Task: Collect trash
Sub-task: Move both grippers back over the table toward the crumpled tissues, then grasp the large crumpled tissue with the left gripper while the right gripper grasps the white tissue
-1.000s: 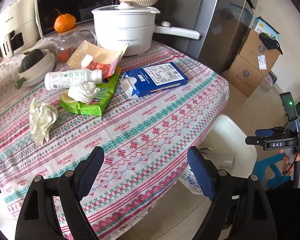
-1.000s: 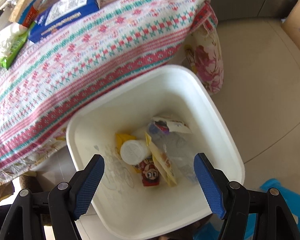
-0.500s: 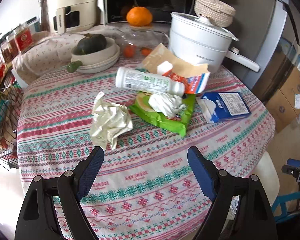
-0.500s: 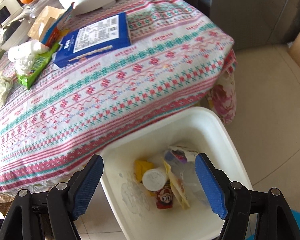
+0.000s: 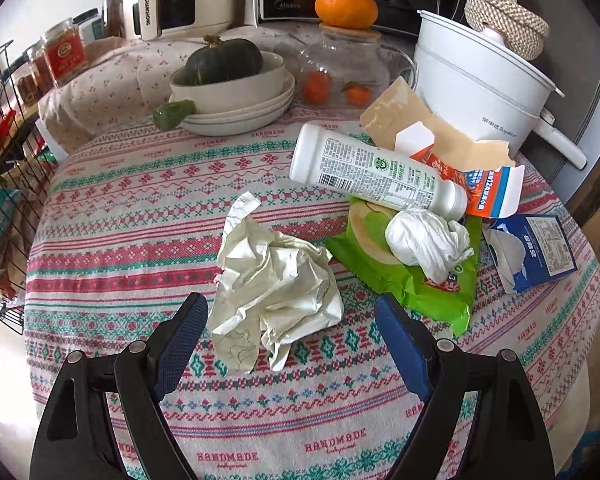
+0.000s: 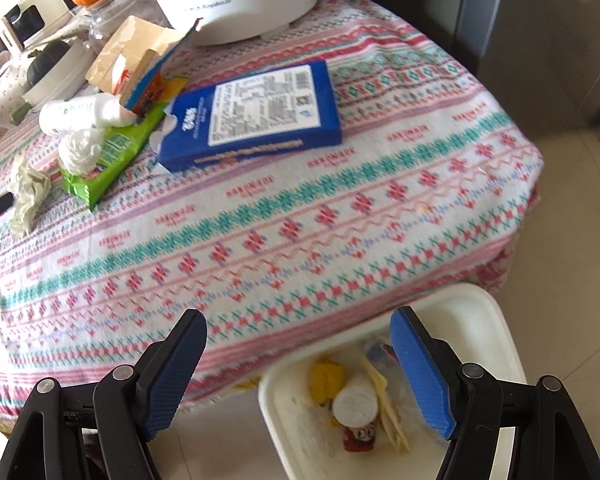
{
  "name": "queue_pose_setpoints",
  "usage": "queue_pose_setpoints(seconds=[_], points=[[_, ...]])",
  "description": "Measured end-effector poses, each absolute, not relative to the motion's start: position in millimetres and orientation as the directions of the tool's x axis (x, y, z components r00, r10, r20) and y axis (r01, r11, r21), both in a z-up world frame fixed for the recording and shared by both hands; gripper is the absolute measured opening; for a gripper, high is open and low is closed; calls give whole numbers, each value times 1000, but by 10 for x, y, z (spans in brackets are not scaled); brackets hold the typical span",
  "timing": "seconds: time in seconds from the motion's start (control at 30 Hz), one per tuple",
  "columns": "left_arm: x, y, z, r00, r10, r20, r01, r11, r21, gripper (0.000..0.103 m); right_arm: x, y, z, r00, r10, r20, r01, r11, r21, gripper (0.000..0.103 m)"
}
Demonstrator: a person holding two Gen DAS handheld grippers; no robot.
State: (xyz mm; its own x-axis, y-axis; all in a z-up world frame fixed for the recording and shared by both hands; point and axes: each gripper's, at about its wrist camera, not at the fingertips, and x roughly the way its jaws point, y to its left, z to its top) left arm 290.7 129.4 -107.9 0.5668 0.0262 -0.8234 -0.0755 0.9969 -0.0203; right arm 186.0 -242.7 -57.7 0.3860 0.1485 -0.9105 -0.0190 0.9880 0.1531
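A crumpled cream paper (image 5: 276, 280) lies on the patterned tablecloth (image 5: 140, 208). My left gripper (image 5: 290, 320) hangs just above its near side, open, with a finger on either side and nothing gripped. Behind the paper lie a green wrapper (image 5: 404, 276) with a white tissue wad (image 5: 424, 240) on it, a white bottle (image 5: 376, 176), a torn cardboard box (image 5: 460, 160) and a blue carton (image 5: 536, 252). My right gripper (image 6: 298, 326) stands open and empty over the table's edge. The white bin (image 6: 480, 304) on the floor below holds several pieces of trash. The blue carton (image 6: 260, 116) lies further back on the table.
A white cooking pot (image 5: 480, 92) with a woven lid stands at the back right. Stacked bowls (image 5: 236, 100) hold a dark squash, and a glass jar (image 5: 340, 64) carries an orange. A wire rack (image 5: 4, 184) stands left of the table. A grey cabinet (image 6: 540, 40) rises beyond the table.
My left gripper swung from the table's right edge across to the crumpled paper and came down close to it. My right gripper lifted away from the bin toward the table edge.
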Motion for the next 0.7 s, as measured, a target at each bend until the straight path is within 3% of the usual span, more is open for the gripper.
queue_pose_setpoints(seconds=[0.13, 0.2, 0.27, 0.4, 0.5, 0.7], points=[[3048, 1340, -1215, 551, 38, -834, -128, 991, -39, 86, 1994, -2220, -574, 387, 171, -906, -40, 985, 169, 79], [3098, 1395, -1303, 533, 34, -845, -154, 986, -58, 70, 2042, -2109, -589, 386, 178, -905, -49, 984, 172, 79], [3114, 1452, -1343, 535, 17, -845, -171, 981, -89, 66, 2072, -2003, -603, 388, 185, -903, -58, 983, 176, 79], [3089, 1536, -1293, 551, 1, -835, -184, 976, -120, 38, 2118, -1818, -626, 400, 193, -896, -75, 981, 177, 79], [3020, 1540, -1236, 546, -16, -838, -156, 980, -121, 31, 2127, -1696, -638, 412, 191, -891, -86, 982, 171, 79], [2813, 1608, -1040, 550, -31, -835, -96, 990, -101, 26, 2226, -1462, -611, 443, 204, -873, -103, 979, 176, 80]])
